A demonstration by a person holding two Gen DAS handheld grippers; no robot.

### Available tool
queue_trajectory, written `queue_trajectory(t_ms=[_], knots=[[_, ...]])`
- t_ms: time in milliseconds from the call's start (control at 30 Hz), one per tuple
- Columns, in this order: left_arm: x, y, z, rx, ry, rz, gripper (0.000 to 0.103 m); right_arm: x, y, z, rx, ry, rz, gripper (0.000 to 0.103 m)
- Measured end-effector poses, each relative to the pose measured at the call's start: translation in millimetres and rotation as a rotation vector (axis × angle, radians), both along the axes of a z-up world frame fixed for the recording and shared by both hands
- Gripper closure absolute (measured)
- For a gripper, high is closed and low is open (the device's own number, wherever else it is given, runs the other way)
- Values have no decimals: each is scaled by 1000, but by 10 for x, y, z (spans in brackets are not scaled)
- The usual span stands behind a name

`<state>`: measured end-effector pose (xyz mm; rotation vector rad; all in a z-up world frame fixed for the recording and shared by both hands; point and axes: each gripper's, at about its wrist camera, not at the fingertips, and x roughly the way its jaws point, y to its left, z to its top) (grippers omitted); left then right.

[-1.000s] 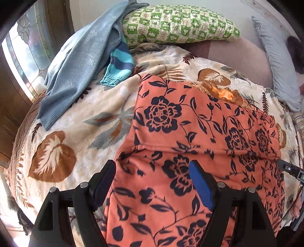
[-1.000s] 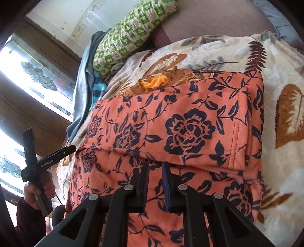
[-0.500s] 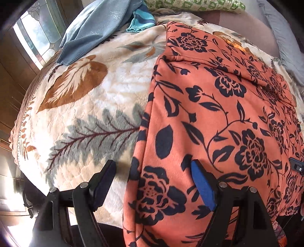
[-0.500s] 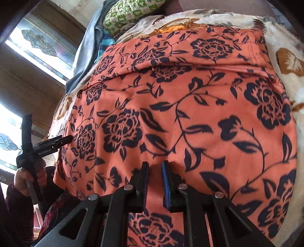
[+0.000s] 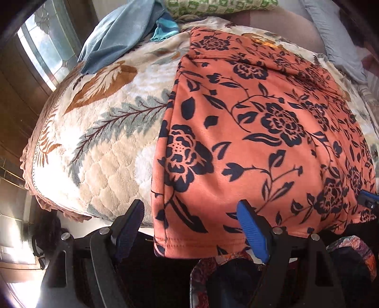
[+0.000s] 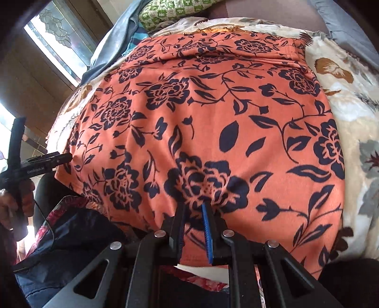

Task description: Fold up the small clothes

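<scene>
Down at the near edge of the bed, the right gripper (image 6: 194,227) has its two fingers drawn close together with the hem of the orange floral garment (image 6: 208,123) pinched between them. The left gripper (image 5: 189,227) stands with its fingers spread wide; the hem's left corner hangs in the gap, and no pad visibly presses the cloth.

Outward from the fingers, the garment is a soft, plush-looking orange fabric printed with dark navy roses, leaves and vines. It lies spread flat across the bed, its stitched hem hanging just over the near edge, and a crosswise fold or seam line runs across it toward the far end. It rests on a cream blanket (image 5: 113,147) patterned with brown and grey leaves.

From the left wrist view, the garment's left side edge and a broad stretch of blanket beside it show, with a blue-grey sweater (image 5: 118,35) lying beyond and a green checked pillow (image 5: 220,6) at the head. The right wrist view shows instead the garment's right edge, the blanket on that side, and the left gripper from the side, gripped in the person's hand (image 6: 14,201).
</scene>
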<state>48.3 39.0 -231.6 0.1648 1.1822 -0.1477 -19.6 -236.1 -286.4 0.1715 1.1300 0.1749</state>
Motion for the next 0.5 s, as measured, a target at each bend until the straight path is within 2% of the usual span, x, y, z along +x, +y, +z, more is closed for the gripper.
queue_trajectory(t_ms=[100, 233, 300, 400, 467, 500], knots=[[-156, -79, 66, -18, 10, -4, 22, -204, 22, 121, 3, -35, 11, 86], [-258, 37, 22, -72, 58, 49, 22, -391, -133, 155, 145, -7, -32, 86], [-188, 180, 8, -56, 53, 77, 22, -455, -273, 149, 187, 7, -79, 86], [-129, 376, -20, -28, 83, 120, 21, -497, -407, 148, 184, 5, -133, 85], [-134, 466, -46, -28, 104, 149, 21, -506, -462, 140, 185, 3, -161, 83], [-144, 487, -59, -30, 113, 153, 21, -512, -485, 139, 192, 4, -168, 73]])
